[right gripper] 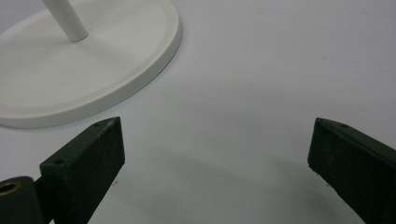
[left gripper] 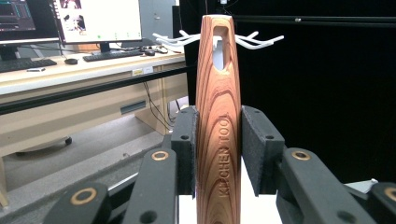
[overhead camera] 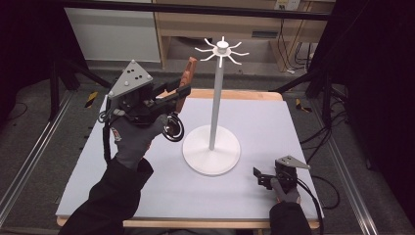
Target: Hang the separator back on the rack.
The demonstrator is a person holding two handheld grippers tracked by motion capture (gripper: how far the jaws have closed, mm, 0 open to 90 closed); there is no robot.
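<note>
The left gripper (overhead camera: 182, 93) is raised above the pale grey table (overhead camera: 98, 186), its black jaws pressed onto the striped wooden handle of a kitchen utensil (left gripper: 218, 121), gripped low so the slotted hanging hole at the handle's top stays free. That hole is lined up just before the curved hooks of the tall white stand (overhead camera: 214, 103), seemingly so the utensil can be hung there. The right gripper (right gripper: 215, 158) rests low beside the stand's round base, jaws spread and empty, out of the way.

"KITCHEN TOOL" is read engraved lengthwise on the wooden handle (left gripper: 218, 135), in the left gripper view; screen contents on the monitor (left gripper: 97, 19) behind are too small to be read.
</note>
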